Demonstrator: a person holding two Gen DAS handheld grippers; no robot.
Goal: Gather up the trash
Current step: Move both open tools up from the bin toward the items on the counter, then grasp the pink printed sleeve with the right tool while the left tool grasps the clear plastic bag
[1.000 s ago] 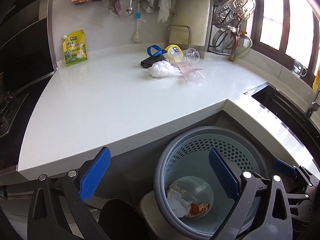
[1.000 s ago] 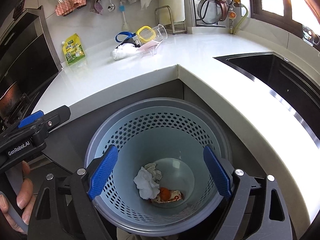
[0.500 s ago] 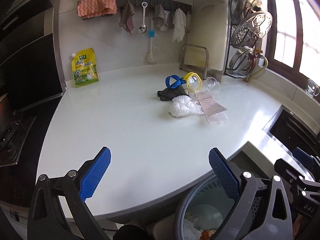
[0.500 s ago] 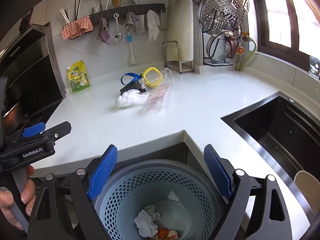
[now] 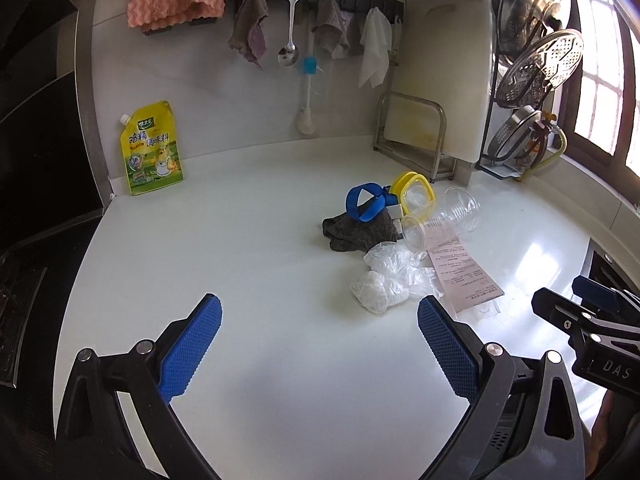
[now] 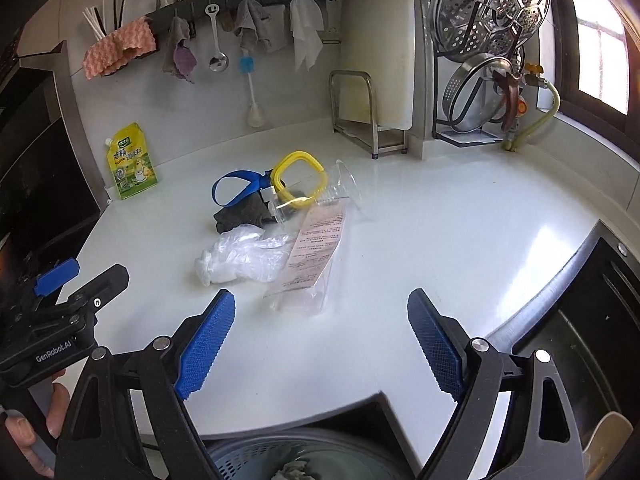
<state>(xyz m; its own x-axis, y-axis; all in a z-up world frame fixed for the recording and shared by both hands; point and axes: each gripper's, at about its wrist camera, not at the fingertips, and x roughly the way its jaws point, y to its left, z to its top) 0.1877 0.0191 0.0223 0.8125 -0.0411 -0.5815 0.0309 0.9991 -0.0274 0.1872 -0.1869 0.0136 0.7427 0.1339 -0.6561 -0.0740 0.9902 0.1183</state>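
Observation:
A pile of trash lies mid-counter: a crumpled clear plastic glove (image 5: pixel 386 280) (image 6: pixel 240 258), a printed paper slip in a clear sleeve (image 5: pixel 464 276) (image 6: pixel 316 246), a clear plastic cup (image 5: pixel 444 216) (image 6: pixel 320 196) on its side, a dark grey rag (image 5: pixel 358 232) (image 6: pixel 240 214), a blue strap (image 5: pixel 366 202) (image 6: pixel 234 190) and a yellow ring (image 5: pixel 414 196) (image 6: pixel 298 178). My left gripper (image 5: pixel 318 350) is open and empty, short of the glove. My right gripper (image 6: pixel 320 344) is open and empty, short of the sleeve. The blue bin (image 6: pixel 296 460) shows below the counter edge.
A yellow seasoning pouch (image 5: pixel 152 150) (image 6: pixel 130 162) leans on the back wall. A cutting board on a rack (image 5: pixel 432 80), pot lids and a steamer (image 6: pixel 488 12) stand at the back right. A sink (image 6: pixel 580 332) lies right. The stove (image 5: pixel 16 292) is left.
Both grippers have risen from over the bin and moved forward over the counter toward the trash pile. Both stay open and empty.

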